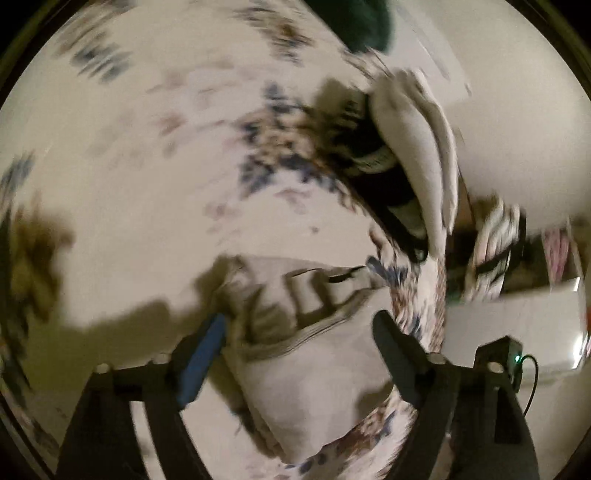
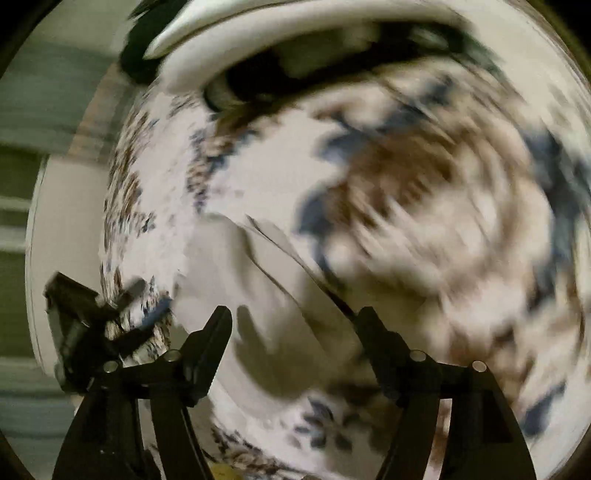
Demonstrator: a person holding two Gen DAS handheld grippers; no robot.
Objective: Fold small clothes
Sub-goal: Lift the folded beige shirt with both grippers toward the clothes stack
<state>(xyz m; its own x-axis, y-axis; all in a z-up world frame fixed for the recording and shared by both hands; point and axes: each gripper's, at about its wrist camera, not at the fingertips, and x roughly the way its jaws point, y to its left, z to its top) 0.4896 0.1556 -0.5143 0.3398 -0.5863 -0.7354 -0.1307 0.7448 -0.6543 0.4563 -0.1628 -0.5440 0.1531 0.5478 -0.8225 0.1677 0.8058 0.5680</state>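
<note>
A small beige garment (image 1: 314, 354) lies folded on the floral bedsheet (image 1: 147, 184), right under my left gripper (image 1: 301, 325). The left gripper is open, its fingers astride the garment's ribbed edge. The same beige garment (image 2: 266, 295) shows in the right wrist view, between the fingers of my open right gripper (image 2: 291, 317). The other gripper (image 2: 81, 325) appears at the lower left of the right wrist view. Both views are motion-blurred.
A pile of clothes (image 1: 417, 140), pale and dark, lies at the bed's right edge. More patterned clothes (image 1: 495, 243) sit beyond the edge by a white box (image 1: 517, 317). A white curved rim (image 2: 295, 22) runs along the top of the right wrist view.
</note>
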